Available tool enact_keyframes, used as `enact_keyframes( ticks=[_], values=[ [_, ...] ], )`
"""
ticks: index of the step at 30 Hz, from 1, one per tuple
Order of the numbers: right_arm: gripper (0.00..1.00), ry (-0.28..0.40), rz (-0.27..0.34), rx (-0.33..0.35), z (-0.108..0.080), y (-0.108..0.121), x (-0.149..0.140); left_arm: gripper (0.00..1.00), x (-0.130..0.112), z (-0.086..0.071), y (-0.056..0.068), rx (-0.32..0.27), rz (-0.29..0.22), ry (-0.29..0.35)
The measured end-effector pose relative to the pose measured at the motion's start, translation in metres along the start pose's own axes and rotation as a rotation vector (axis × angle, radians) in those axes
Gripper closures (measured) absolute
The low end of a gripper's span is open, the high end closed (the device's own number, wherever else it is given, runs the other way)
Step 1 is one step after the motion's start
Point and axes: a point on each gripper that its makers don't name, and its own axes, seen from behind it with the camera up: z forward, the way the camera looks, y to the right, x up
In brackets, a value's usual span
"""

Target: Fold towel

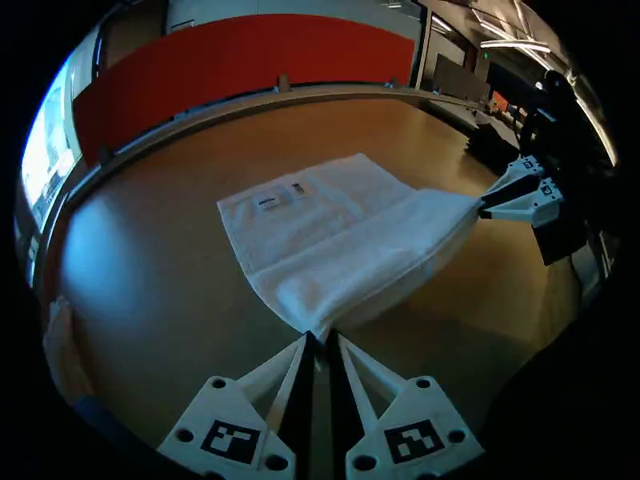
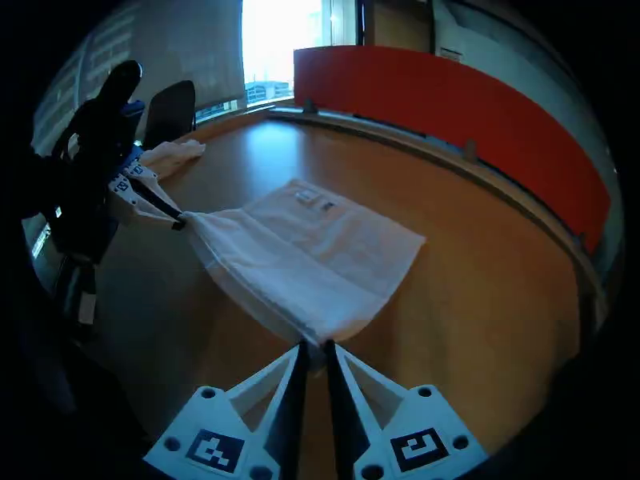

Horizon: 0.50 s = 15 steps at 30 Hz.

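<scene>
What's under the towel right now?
Wooden table shows around the towel; left gripper and right gripper pinch its corners. Whatever lies beneath the flat part is covered.

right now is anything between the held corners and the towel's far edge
Nothing visible. The left gripper and right gripper each pinch a near corner; the rest of the towel lies flat, bearing only its labels.

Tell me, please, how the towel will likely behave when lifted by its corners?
Probably floppy: the towel sags between the left gripper and right gripper. Likely light, since pinched corners lift its edge. Its terry surface seems unlikely to slip.
</scene>
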Motion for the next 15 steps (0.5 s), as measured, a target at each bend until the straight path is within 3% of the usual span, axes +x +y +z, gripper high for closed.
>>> enact_keyframes(
  ticks=[15],
  values=[
    [0.83, 0.039, -0.012, -0.01, -0.039, 0.0, 0.026, 0.88, 0.018, -0.042, 0.018, -0.007, -0.043, 0.015]
  ],
)
